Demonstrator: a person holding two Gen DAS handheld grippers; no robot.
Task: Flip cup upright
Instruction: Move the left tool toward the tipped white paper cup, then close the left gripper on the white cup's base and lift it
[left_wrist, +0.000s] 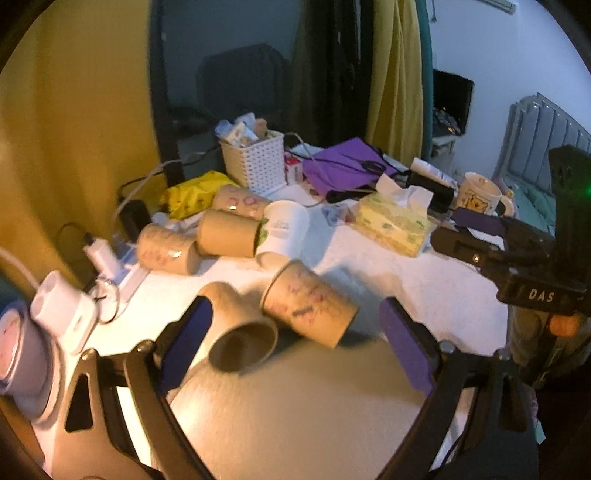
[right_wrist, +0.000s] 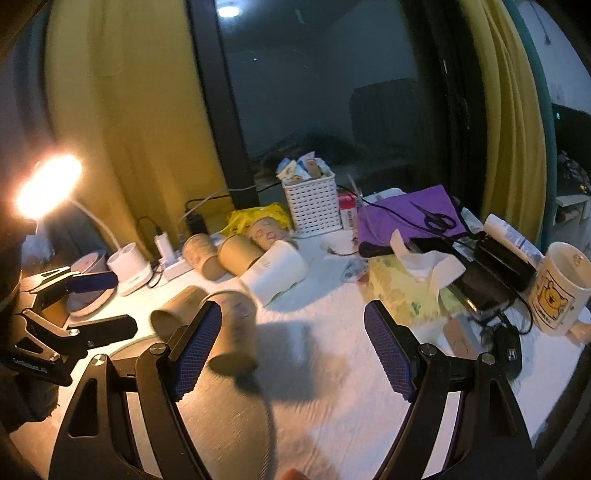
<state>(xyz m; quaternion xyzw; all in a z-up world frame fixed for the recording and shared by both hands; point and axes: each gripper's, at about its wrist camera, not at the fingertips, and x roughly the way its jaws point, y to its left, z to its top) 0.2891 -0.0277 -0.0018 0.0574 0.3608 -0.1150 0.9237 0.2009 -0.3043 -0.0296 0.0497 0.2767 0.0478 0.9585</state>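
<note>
Left gripper (left_wrist: 295, 332), jaws spread wide, over two tipped paper cups; right gripper (right_wrist: 291, 343) likewise wide.
Patterned cup (left_wrist: 308, 304) lying sideways on white table (left_wrist: 406, 288), touching plain brown cup (left_wrist: 240, 332) beside it.

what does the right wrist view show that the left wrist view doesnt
Only the right wrist view shows the lit desk lamp at far left and the scissors lying on the purple folder.

Only the left wrist view shows the open mouth of the plain brown cup lying on its side, and the radiator by the wall.

Both show the tipped paper cups, the white cup, the white basket, the tissue pack and the bear mug. The left gripper and right gripper both have open, empty jaws.
</note>
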